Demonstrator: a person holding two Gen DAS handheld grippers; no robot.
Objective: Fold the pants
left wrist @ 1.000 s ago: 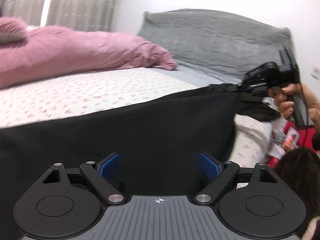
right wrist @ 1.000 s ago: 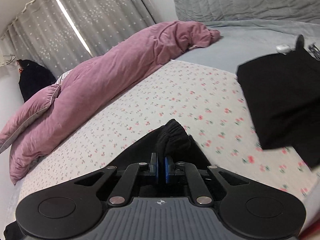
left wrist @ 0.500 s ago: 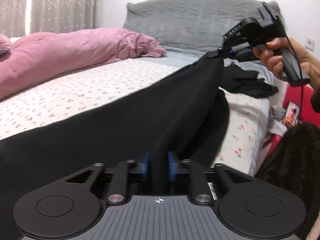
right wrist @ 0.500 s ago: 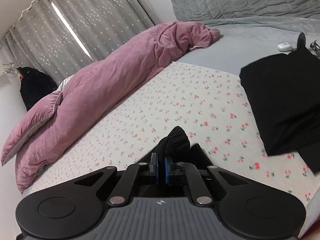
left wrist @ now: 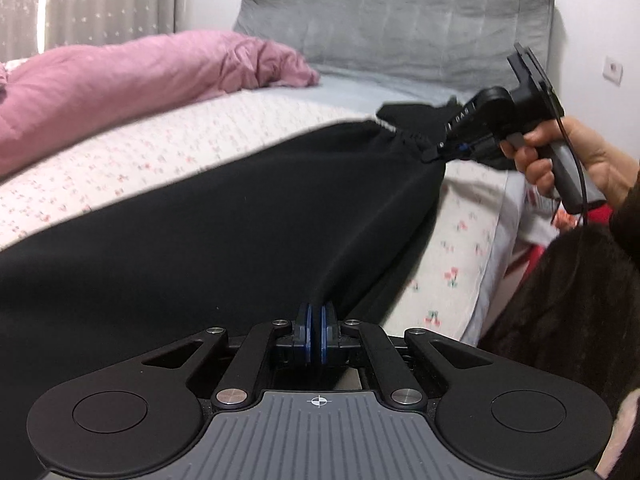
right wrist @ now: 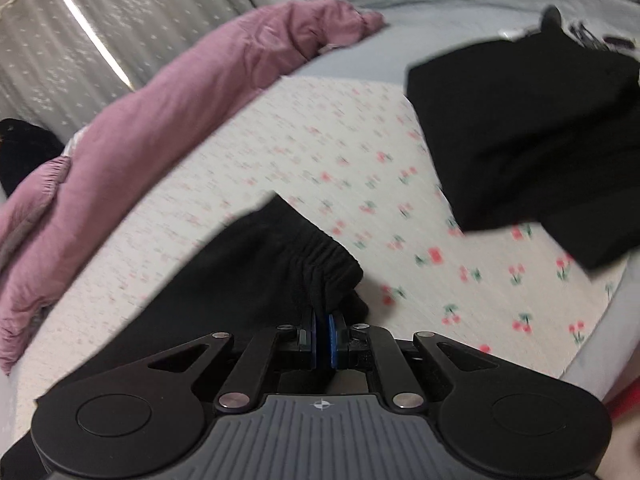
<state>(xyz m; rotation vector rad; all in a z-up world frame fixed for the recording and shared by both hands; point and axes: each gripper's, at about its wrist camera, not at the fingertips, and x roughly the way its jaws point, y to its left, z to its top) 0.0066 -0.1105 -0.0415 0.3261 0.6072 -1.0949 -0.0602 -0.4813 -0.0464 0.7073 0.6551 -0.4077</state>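
Black pants (left wrist: 208,232) stretch across the floral bed sheet (left wrist: 168,148) between both grippers. My left gripper (left wrist: 316,330) is at the bottom centre of its view. Its jaws are closing the last bit, and the blue pads pinch a fold of the pants cloth. A hand (left wrist: 560,160) holds my right gripper (left wrist: 434,152) at the right, just above the bed, shut on the gathered waistband. In the right wrist view, that right gripper (right wrist: 322,336) pinches the elastic waistband (right wrist: 320,268), and the pants (right wrist: 240,280) trail to the lower left.
A pink duvet (left wrist: 120,80) lies along the far side of the bed before a grey headboard (left wrist: 400,24). A folded black garment (right wrist: 520,132) rests on the sheet to the right. A person's dark clothing (left wrist: 560,304) is at the bed's near edge.
My left gripper went from wide open to shut on a fold of the pants. The right gripper lifted the waistband, then came down toward the bed, and the cloth now stretches between the two.
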